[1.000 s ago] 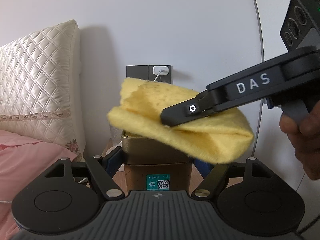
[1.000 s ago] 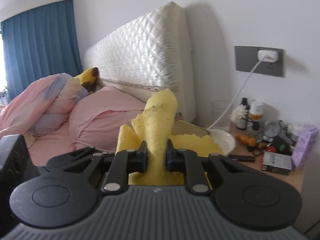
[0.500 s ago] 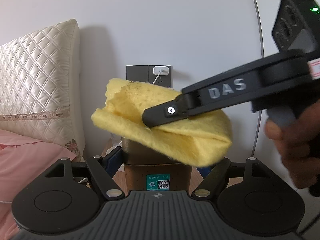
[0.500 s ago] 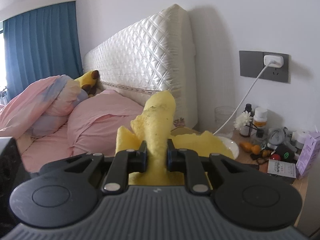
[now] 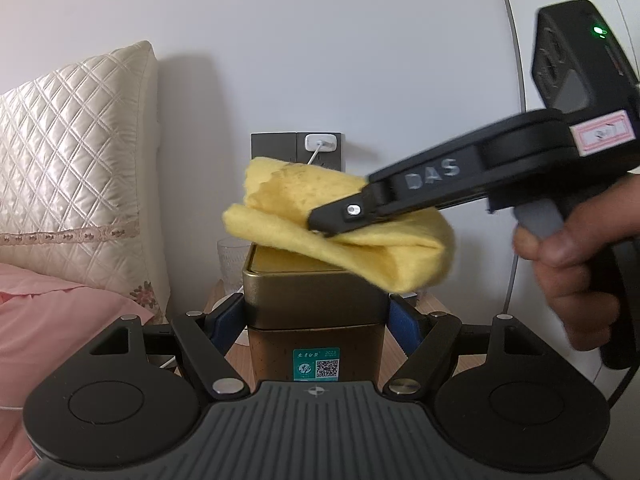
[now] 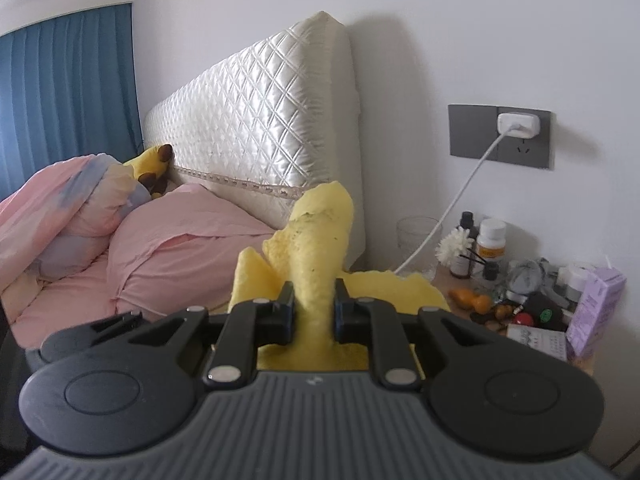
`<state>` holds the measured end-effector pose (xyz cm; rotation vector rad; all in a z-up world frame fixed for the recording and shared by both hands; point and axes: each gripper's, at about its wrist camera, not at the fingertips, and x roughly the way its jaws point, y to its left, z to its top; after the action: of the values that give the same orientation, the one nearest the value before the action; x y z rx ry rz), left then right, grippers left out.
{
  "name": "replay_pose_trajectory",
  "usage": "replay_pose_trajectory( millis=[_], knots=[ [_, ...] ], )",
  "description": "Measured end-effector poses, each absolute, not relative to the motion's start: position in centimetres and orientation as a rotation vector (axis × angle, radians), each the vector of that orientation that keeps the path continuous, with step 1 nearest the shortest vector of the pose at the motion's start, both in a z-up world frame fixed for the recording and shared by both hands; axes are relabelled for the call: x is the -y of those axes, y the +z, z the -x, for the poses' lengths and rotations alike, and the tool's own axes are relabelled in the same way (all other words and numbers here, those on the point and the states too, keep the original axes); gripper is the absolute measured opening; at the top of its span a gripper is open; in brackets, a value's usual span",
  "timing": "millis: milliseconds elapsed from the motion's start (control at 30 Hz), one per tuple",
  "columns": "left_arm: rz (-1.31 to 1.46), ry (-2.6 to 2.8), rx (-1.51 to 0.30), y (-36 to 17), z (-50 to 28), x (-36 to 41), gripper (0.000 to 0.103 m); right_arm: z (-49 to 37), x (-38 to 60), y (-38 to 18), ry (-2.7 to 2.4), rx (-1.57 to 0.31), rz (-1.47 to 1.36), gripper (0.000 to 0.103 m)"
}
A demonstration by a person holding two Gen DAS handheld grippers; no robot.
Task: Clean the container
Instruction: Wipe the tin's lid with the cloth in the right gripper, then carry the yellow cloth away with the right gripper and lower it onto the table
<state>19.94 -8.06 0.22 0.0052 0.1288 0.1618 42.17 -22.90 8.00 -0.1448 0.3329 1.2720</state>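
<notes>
Left claw (image 5: 316,316) clamping tin (image 5: 316,320) by both sides, holding it above surface. Tin looking rigid, smooth, likely slippery; side grip suiting. Right claw (image 6: 313,312) pinching cloth (image 6: 320,248), soft, folded, draping over tin lid.

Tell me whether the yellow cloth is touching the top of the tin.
Touching. In the left wrist view the yellow cloth, pinched by the right hand-held gripper, drapes onto the tin's top right edge with no gap showing.
</notes>
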Motion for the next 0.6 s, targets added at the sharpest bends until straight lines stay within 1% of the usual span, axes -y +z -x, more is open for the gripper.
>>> replay_pose_trajectory(
  millis=[133, 300, 400, 533, 600],
  knots=[
    [0.000, 0.166, -0.115, -0.1, -20.1, 7.8, 0.079, -41.4, 22.3, 7.8, 1.293, -0.329, 0.126, 0.019],
    [0.002, 0.181, -0.104, -0.3, -20.4, 7.6, 0.079, -40.8, 24.3, 8.8, 1.252, -0.291, 0.054, 0.018],
    [0.004, 0.187, -0.102, -0.2, -20.6, 7.4, 0.079, -40.9, 26.7, 9.6, 1.158, -0.221, 0.000, 0.018],
    [0.006, 0.199, -0.100, -0.2, -21.0, 7.1, 0.079, -42.3, 30.7, 8.4, 1.001, -0.207, -0.133, 0.018],
    [0.008, 0.203, -0.101, -0.2, -21.2, 6.8, 0.079, -43.3, 32.0, 6.5, 0.923, -0.236, -0.175, 0.018]
  ],
)
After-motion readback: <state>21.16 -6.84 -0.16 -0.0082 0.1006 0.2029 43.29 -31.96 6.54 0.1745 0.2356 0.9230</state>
